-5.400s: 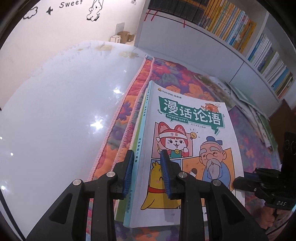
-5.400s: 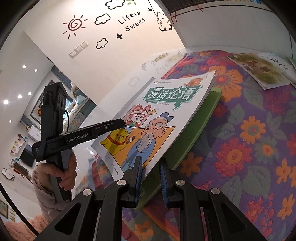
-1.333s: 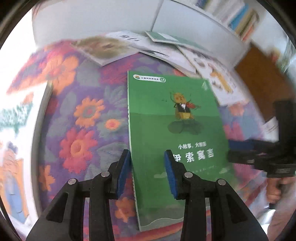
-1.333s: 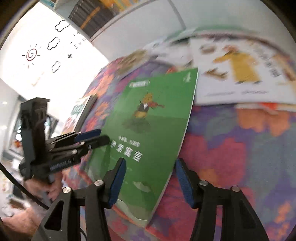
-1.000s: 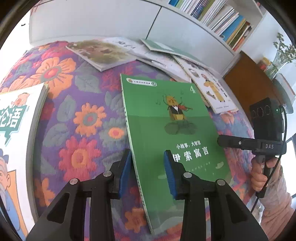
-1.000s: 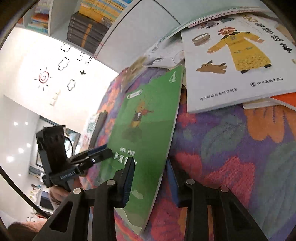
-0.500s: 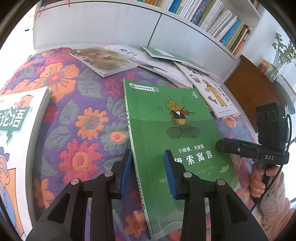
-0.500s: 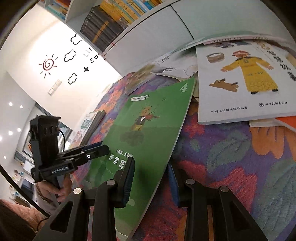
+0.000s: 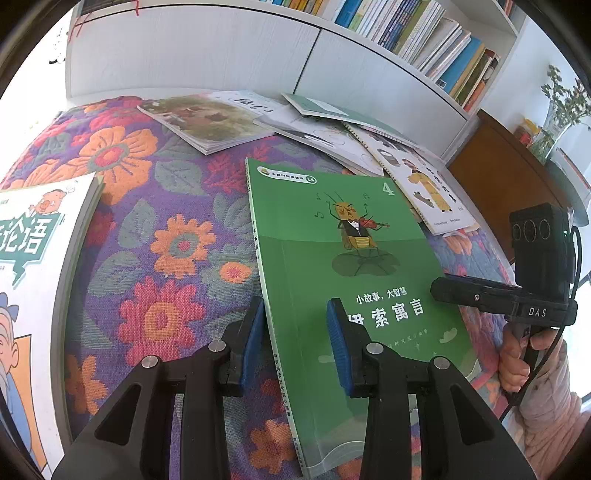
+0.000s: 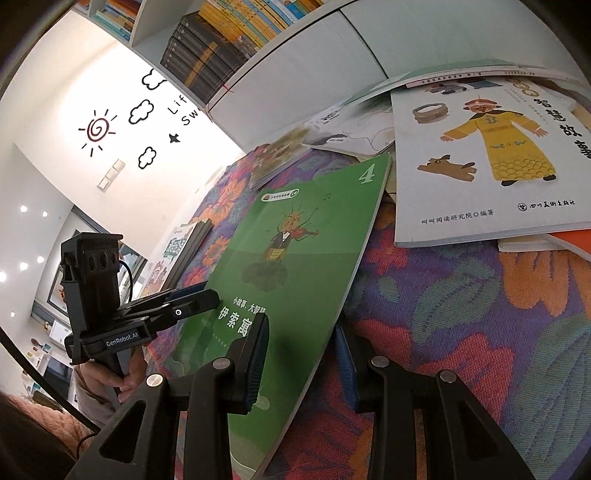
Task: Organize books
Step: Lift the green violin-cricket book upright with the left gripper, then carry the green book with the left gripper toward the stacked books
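A green book (image 9: pixel 332 236) with a violin-playing insect on its cover lies lengthwise on the floral cloth (image 9: pixel 166 236), its near end slightly raised. My left gripper (image 9: pixel 295 314) is shut on its spine edge: one blue pad sits on the cover, the other beside and under the spine. My right gripper (image 10: pixel 301 332) is shut on the opposite long edge of the green book (image 10: pixel 295 229), one finger on the cover and the other half hidden beneath. Each tool shows in the other's view: right gripper (image 9: pixel 461 291), left gripper (image 10: pixel 177 302).
A white comic book (image 9: pixel 33 236) lies at the left on another book. Several thin books are scattered behind, among them a picture book (image 9: pixel 207 118) and one with a yellow-robed figure (image 10: pixel 487 155). A white bookshelf (image 9: pixel 424 33) stands behind, a wooden cabinet (image 9: pixel 498 166) to the right.
Five seconds ago both grippers held the white comic book with the green one under it. About a second ago the right jaws narrowed onto the green book's edge; since then the right wrist has rolled slightly.
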The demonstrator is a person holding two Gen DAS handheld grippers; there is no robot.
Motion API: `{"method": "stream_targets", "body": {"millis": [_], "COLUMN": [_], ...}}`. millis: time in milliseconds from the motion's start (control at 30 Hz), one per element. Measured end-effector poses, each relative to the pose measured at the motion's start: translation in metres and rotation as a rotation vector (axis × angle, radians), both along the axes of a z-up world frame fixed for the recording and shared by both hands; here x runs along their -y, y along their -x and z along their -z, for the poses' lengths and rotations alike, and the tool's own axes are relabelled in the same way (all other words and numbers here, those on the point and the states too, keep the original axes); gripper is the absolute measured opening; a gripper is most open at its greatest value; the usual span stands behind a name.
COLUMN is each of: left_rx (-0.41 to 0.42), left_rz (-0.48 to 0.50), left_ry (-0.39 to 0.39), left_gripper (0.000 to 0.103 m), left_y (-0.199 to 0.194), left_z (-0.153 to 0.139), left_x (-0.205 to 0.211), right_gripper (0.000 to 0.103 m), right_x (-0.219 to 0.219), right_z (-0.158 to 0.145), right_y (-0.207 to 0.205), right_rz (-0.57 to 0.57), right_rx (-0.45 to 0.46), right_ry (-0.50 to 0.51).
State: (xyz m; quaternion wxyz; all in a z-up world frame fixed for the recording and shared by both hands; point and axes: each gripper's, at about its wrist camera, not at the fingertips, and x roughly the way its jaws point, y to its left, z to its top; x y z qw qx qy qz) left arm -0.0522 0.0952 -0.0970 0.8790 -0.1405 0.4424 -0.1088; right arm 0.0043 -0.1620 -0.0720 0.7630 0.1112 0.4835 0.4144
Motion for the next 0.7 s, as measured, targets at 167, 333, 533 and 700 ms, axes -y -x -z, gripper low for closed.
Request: {"method": "stream_targets", "body": {"millis": [167,333,533,700], "left_rx": [0.001,0.001,0.021,0.036], "left_rz": [-0.002,-0.002,-0.003,-0.002], "left_ry": [0.0,0.0,-0.017,0.057], "left_gripper": [0.033,0.033,0.033,0.029], "left_y": [0.0,0.0,0.001,0.002], "left_z": [0.0,0.0,0.001,0.002], "left_x": [0.0,0.0,0.002,-0.007], "right_gripper": [0.034,0.034,0.03,0.025], "right_x": [0.0,-0.001,-0.007,-0.007], "right_z": [0.001,0.0,-0.003,-0.005], "right_y": [-0.001,0.0,0.006,0.008], "right_rz": [-0.001,-0.001,0.0,0.007], "right_rx": [0.004,0.005,0.066,0.094], "right_ry": [0.002,0.003,0.064,0.076]}}
